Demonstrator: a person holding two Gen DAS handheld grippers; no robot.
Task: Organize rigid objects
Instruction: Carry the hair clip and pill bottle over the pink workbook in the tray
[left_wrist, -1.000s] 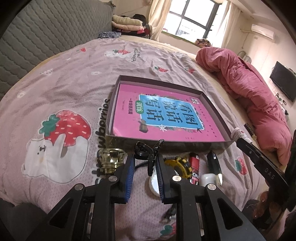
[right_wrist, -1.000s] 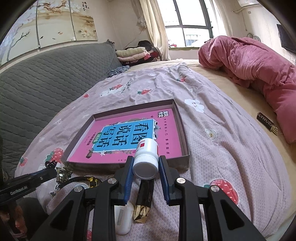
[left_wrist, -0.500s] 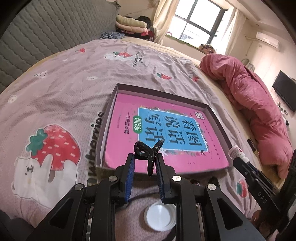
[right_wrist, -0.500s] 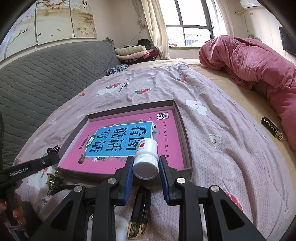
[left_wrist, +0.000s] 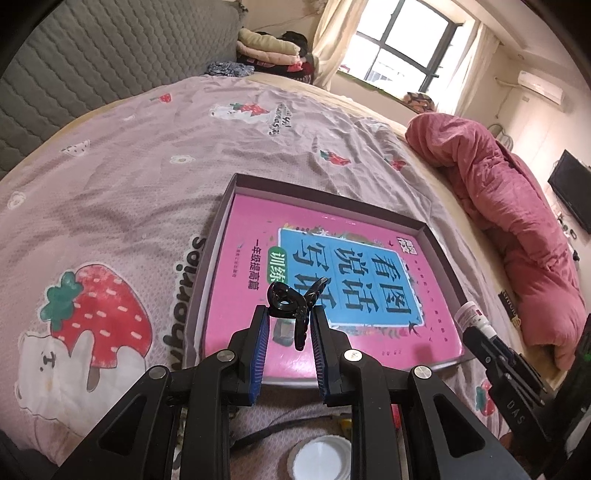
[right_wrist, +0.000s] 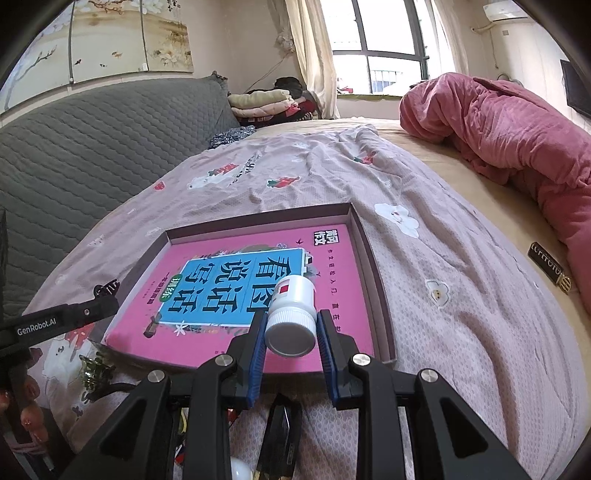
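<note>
A shallow brown box tray (left_wrist: 221, 210) lies on the bed, and a pink book (left_wrist: 255, 229) with a blue title panel fills it. My left gripper (left_wrist: 287, 314) is shut on a black hair claw clip (left_wrist: 291, 301), held over the book's near edge. My right gripper (right_wrist: 291, 325) is shut on a small white bottle (right_wrist: 293, 306) with a ribbed cap, held over the tray's (right_wrist: 373, 266) near right corner. In the left wrist view the bottle (left_wrist: 471, 314) and right gripper show at the right edge. The left gripper's tip (right_wrist: 105, 299) shows at the left of the right wrist view.
Small items lie on the strawberry-print sheet in front of the tray: a white round lid (left_wrist: 319, 456), a dark flat object (right_wrist: 282, 428), a gold-green ornament (right_wrist: 94, 369). A pink quilt (right_wrist: 517, 122) is heaped at the right. A dark label strip (right_wrist: 548, 266) lies beside it. A grey headboard (right_wrist: 92, 136) stands on the left.
Both grippers have moved forward over the tray with their objects held. The items on the sheet have slid down out of the left wrist view.
</note>
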